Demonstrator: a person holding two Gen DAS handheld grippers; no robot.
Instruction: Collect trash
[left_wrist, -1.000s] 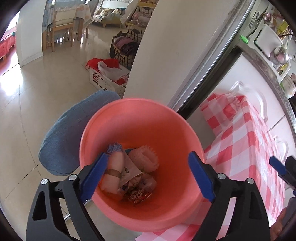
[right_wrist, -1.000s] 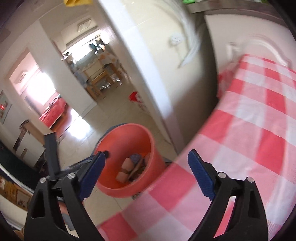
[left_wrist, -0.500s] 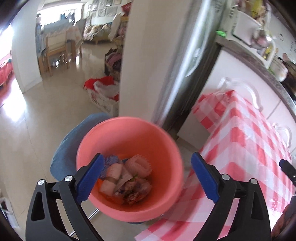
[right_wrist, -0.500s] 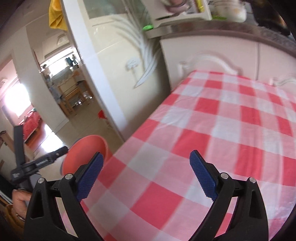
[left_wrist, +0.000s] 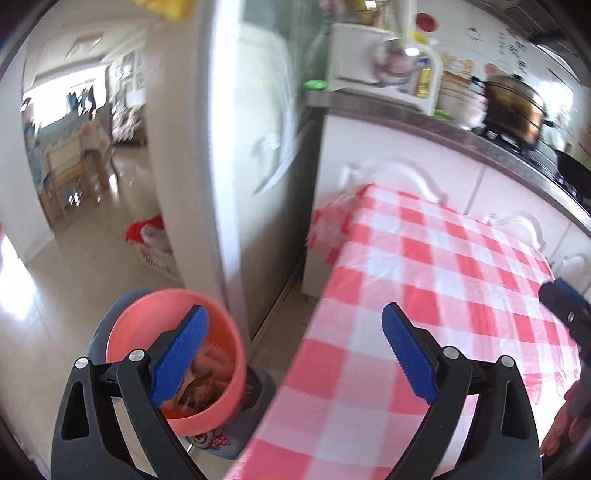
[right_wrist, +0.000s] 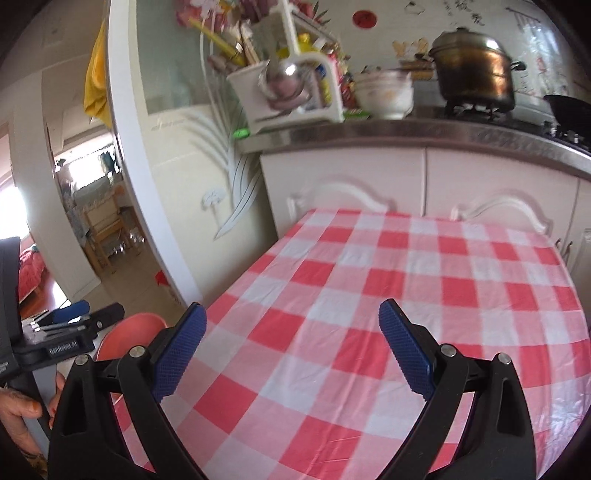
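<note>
Pink bin (left_wrist: 225, 354), one; two grippers, fingers apart.

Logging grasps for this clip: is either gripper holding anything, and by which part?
Nothing. The left gripper and right gripper are both open and empty.

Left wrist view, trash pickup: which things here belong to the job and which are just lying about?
Job:
- bucket, pink, beside the table
- wrappers in it
- left gripper, open, empty
- right gripper, open, empty

Lying about:
- tablecloth, checked, bare
- pot on the stove
- bowl
- rack
- chair
</note>
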